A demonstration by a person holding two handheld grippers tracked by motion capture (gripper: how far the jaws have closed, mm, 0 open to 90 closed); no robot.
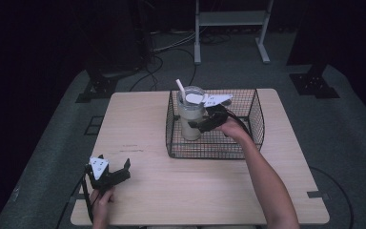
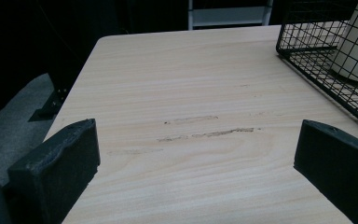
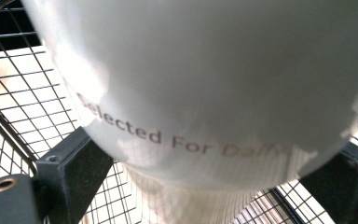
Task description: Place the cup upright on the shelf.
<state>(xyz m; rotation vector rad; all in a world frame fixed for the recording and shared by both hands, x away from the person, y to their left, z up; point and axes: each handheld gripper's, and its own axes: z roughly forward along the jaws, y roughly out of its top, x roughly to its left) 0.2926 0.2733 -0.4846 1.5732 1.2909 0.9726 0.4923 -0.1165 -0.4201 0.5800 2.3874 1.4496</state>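
From the high view I see my right gripper reaching into the black wire basket that sits at the centre right of the wooden table, upper half of the frame. Its jaws are pinching a pale cup that stands upright in the basket's left part, a white straw rising from its lid toward the upper left. In the right gripper view the cup bulges across most of the frame, a black jaw pressed against it at the lower left and another at the lower right, with basket mesh behind. Grey lettering curves along the cup's side; I can read "Selected For Dai", and the rest fades into glare, so I cannot make out the last word. My left gripper rests at the lower left of the high view, well apart from the basket, and its jaws stand spread wide with nothing between them. In the left gripper view I see bare tabletop marked by a few faint scuffs, and the basket's corner with the cup's base in the upper right.
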